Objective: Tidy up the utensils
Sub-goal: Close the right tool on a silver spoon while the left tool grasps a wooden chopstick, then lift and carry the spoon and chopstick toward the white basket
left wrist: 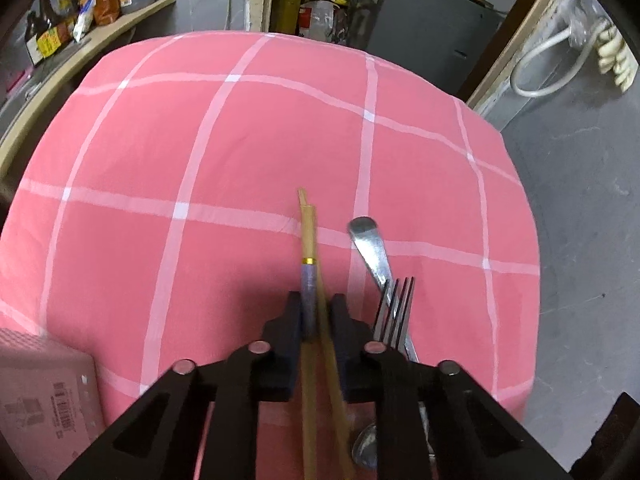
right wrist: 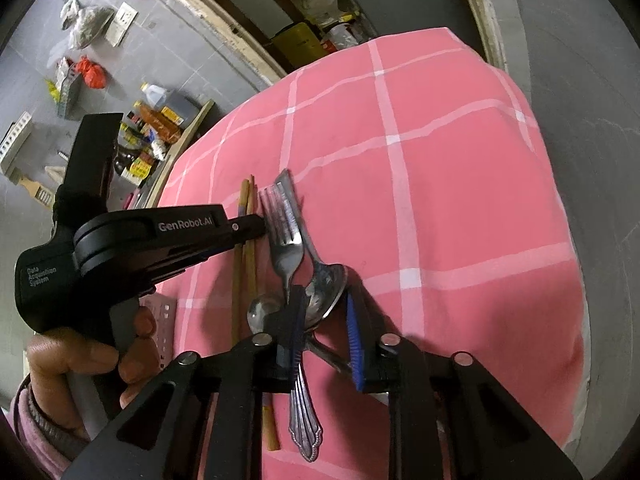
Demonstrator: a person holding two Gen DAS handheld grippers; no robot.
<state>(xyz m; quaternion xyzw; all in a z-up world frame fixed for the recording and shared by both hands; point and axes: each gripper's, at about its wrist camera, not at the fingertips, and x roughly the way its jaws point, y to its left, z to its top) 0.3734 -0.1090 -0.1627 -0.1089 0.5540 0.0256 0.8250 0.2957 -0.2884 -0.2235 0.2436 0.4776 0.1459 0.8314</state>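
A pair of wooden chopsticks [left wrist: 308, 236] with a gold band lies on the pink checked tablecloth [left wrist: 200, 140]. My left gripper [left wrist: 316, 320] is shut on the chopsticks; it also shows in the right wrist view [right wrist: 260, 228], low over the cloth. To its right lie a fork [left wrist: 396, 304] and a spoon handle [left wrist: 370, 244]. In the right wrist view, the chopsticks [right wrist: 245, 268], the fork [right wrist: 282, 236], a large spoon [right wrist: 326, 288] and a smaller spoon [right wrist: 262, 312] lie bunched together. My right gripper [right wrist: 324, 320] is open, its jaws either side of the large spoon's bowl.
A pink perforated box [left wrist: 44, 400] stands at the cloth's left near edge. A shelf with bottles and packets [left wrist: 80, 12] runs along the left wall. The table's right edge [left wrist: 524, 240] drops to grey floor.
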